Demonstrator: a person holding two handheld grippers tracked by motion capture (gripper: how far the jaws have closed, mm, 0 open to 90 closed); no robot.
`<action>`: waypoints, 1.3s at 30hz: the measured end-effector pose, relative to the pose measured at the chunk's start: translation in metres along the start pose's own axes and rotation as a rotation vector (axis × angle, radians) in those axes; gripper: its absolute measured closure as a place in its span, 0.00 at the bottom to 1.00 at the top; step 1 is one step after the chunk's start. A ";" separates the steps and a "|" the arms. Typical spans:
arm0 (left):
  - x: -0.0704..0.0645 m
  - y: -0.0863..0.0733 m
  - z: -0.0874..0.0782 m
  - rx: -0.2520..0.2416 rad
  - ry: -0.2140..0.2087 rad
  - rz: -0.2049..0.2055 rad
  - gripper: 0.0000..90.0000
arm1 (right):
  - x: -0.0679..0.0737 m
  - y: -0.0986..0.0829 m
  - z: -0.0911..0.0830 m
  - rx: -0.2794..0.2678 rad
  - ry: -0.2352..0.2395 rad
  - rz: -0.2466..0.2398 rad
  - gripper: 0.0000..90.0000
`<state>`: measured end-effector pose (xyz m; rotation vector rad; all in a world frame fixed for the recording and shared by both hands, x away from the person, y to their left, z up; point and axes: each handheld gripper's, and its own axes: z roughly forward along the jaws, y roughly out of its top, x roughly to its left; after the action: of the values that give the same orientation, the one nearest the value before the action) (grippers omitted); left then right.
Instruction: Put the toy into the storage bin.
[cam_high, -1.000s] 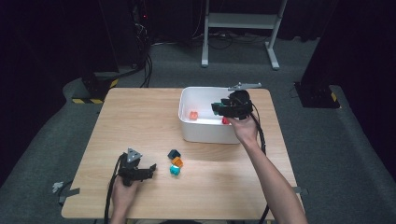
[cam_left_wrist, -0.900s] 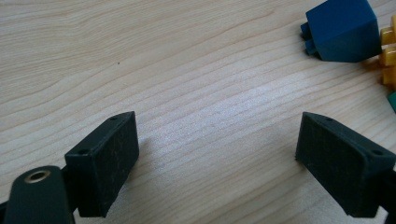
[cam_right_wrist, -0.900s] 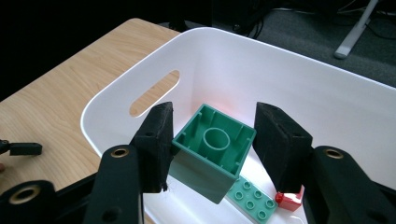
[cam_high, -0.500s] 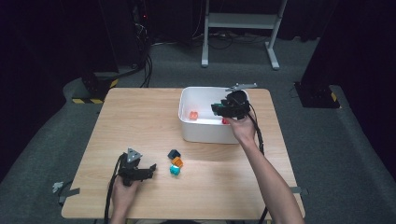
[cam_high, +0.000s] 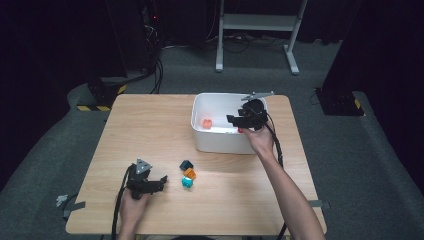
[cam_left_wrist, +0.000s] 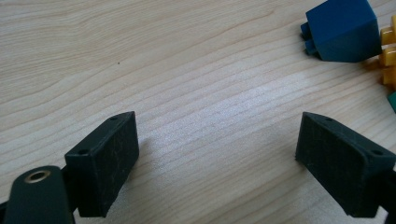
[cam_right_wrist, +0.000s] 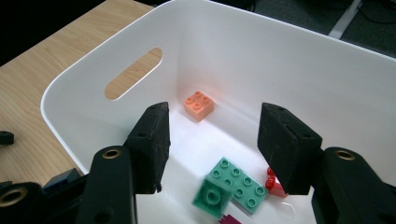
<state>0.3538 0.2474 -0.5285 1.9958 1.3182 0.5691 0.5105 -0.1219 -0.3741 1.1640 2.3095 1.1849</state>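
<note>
Your right gripper (cam_high: 239, 120) hangs over the white bin (cam_high: 200, 137) at the far right of the wooden worktop (cam_high: 150, 130); its jaws are spread and hold nothing. In the right gripper view you look down between them onto the bin's floor; a peach brick (cam_right_wrist: 199, 105) sits alone near the far wall, under the slot handle; nearer to you lie a green plate (cam_right_wrist: 238, 185) with a smaller green brick (cam_right_wrist: 213, 198) overlapping its edge, and a red brick (cam_right_wrist: 273, 181) partly hidden behind the right jaw.

Your left gripper (cam_high: 159, 182) rests low on the worktop at the near left, its jaws spread wide over bare wood, as the left gripper view shows. Just to its right a small cluster waits outside the bin: a dark blue brick (cam_high: 186, 165), an orange brick (cam_high: 189, 173) and a teal brick (cam_high: 187, 182), close together or touching.

The work looks like sorting loose bricks into the bin; judged from the empty jaws poised above the bricks inside, you are at the end of a drop. Three bricks remain on the worktop. The next move probably calls for bringing the right gripper out and back toward the cluster; pick the outermost brick, perhaps the dark blue one, so the jaws can straddle it without nudging its neighbours.
</note>
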 end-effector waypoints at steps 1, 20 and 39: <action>0.000 0.000 0.000 0.000 0.000 0.000 0.15 | 0.001 -0.001 -0.001 -0.003 0.002 -0.003 0.48; 0.000 0.000 0.000 0.000 0.000 -0.002 0.15 | 0.006 -0.006 -0.021 -0.059 0.025 -0.019 0.48; 0.000 0.000 0.000 0.000 -0.001 0.001 0.15 | 0.016 -0.012 -0.040 -0.108 0.049 -0.041 0.48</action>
<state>0.3538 0.2474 -0.5285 1.9963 1.3173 0.5685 0.4709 -0.1355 -0.3574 1.0557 2.2622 1.3193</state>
